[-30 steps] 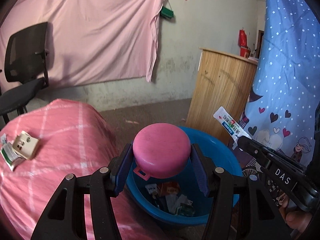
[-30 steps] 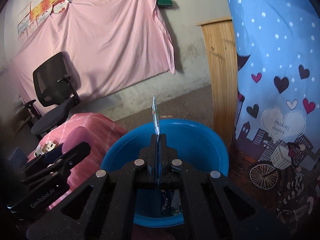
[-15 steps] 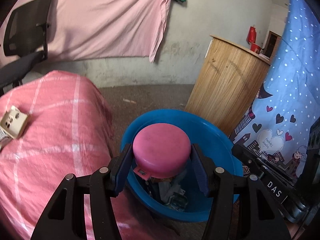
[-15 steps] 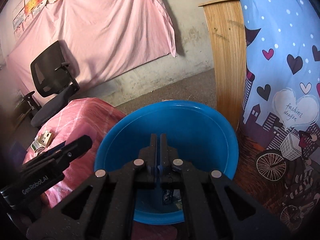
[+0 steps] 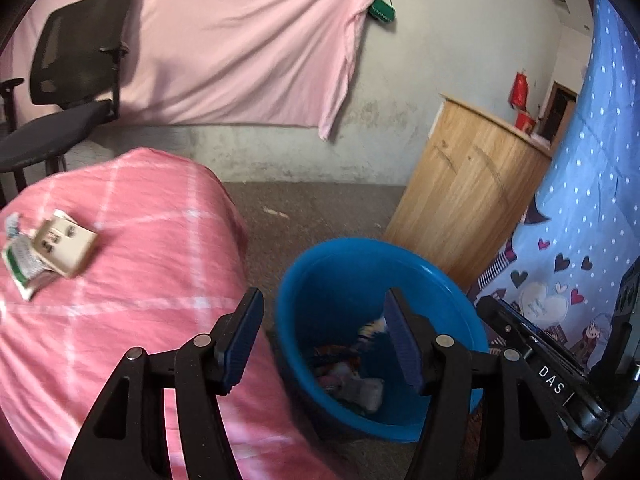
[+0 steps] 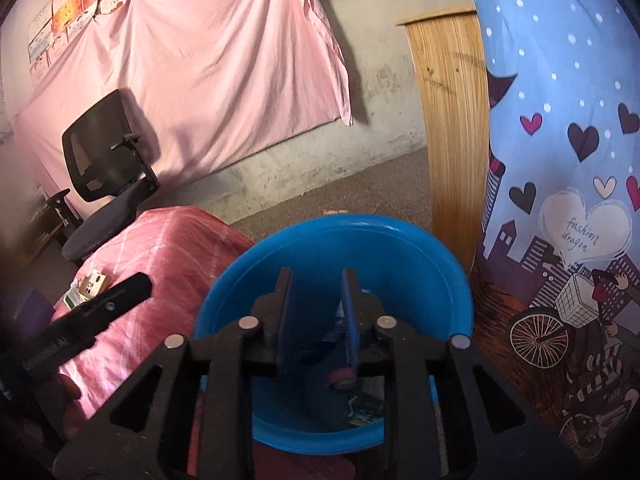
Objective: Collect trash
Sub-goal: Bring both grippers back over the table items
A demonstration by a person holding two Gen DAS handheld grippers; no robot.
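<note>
Both claws are hovering over the blue bin. Left claw is opening, nothing between its pads. Right claw is opening too, also empty. Trash pile is sitting at the bin's bottom. Beige box and green-white packet are lying on the pink bed, well apart from the bin.

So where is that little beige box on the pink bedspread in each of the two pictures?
Left wrist view: the beige box lies at the far left on the pink bedspread, on top of a green-and-white packet.
Right wrist view: small, at lower left, just above the tip of the left gripper's finger.
Shared landmark: the blue basin.
</note>
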